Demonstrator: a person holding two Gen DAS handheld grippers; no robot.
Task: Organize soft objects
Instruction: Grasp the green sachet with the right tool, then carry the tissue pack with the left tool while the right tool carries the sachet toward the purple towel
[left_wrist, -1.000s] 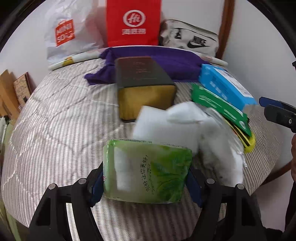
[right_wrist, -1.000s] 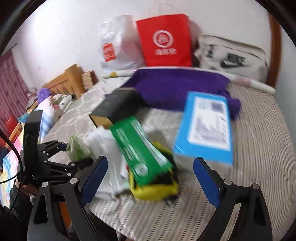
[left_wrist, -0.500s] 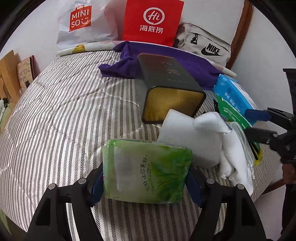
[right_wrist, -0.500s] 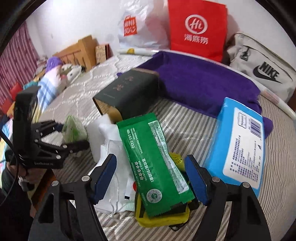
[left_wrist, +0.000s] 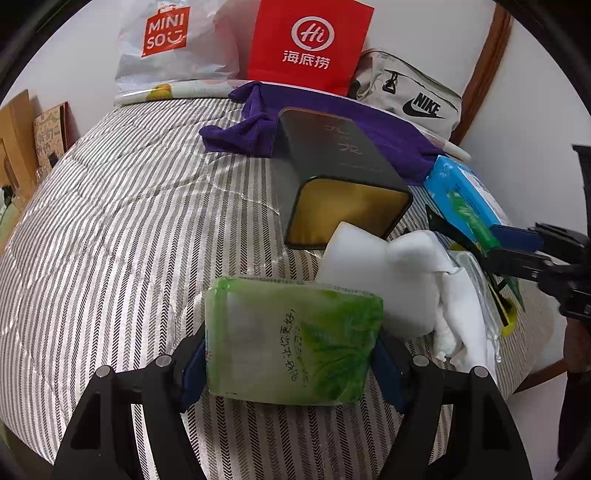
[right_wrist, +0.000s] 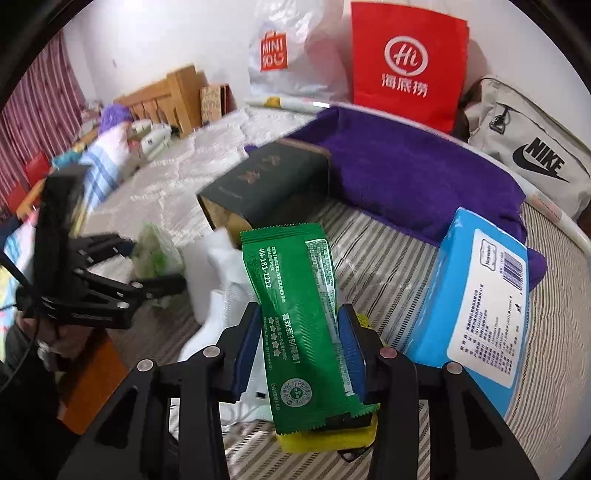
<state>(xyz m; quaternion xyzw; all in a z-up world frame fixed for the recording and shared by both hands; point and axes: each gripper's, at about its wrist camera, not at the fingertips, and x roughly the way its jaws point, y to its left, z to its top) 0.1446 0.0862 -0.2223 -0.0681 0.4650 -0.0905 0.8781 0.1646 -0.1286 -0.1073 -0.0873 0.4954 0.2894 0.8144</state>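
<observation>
My left gripper is shut on a light green tissue pack and holds it over the striped bed. My right gripper is shut on a dark green wet-wipe packet, above a yellow item. A white sponge and white cloths lie in front of the left gripper. A blue tissue pack lies to the right. The left gripper with its green pack shows at the left of the right wrist view.
A dark open-ended box lies on its side mid-bed, with a purple towel behind it. A red bag, a white Miniso bag and a Nike bag stand against the wall. The bed edge is at right.
My right gripper has moved in and shut on the dark green packet; it was open before. My left gripper keeps its hold on the tissue pack and has shifted slightly leftward.
</observation>
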